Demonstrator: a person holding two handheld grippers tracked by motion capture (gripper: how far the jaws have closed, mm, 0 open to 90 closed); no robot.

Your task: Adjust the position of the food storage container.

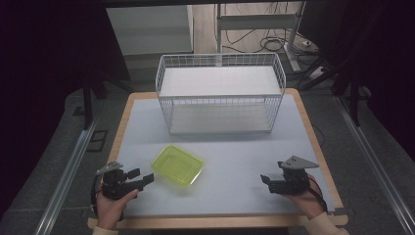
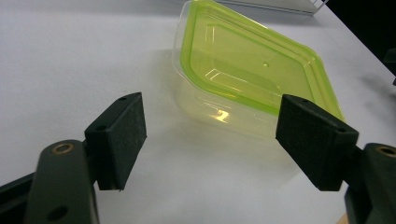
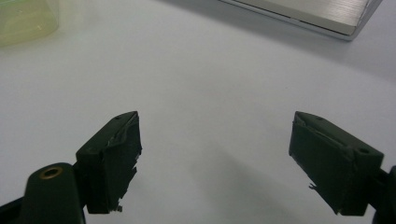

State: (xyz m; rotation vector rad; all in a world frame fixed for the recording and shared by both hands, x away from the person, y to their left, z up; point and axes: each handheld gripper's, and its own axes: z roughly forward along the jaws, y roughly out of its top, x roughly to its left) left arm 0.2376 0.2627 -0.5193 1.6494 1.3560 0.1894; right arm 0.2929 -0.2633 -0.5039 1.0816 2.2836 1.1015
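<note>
A clear plastic container with a yellow-green lid [image 1: 177, 165] lies on the white table top, left of centre; the left gripper view shows this container [image 2: 254, 70] close up, just beyond the jaws. My left gripper [image 1: 141, 177] rests at the front left, open, its jaws spread wide and pointing at the container with a small gap between. My right gripper [image 1: 267, 181] sits at the front right, open and holding nothing, over bare table. In the right gripper view a corner of the container [image 3: 25, 21] shows at the top left.
A white wire basket [image 1: 220, 93] stands at the back middle of the table [image 1: 235, 161]; its base edge [image 3: 317, 18] appears in the right gripper view. The table's wooden rim runs along the front and sides. Cables and stand legs lie on the floor behind.
</note>
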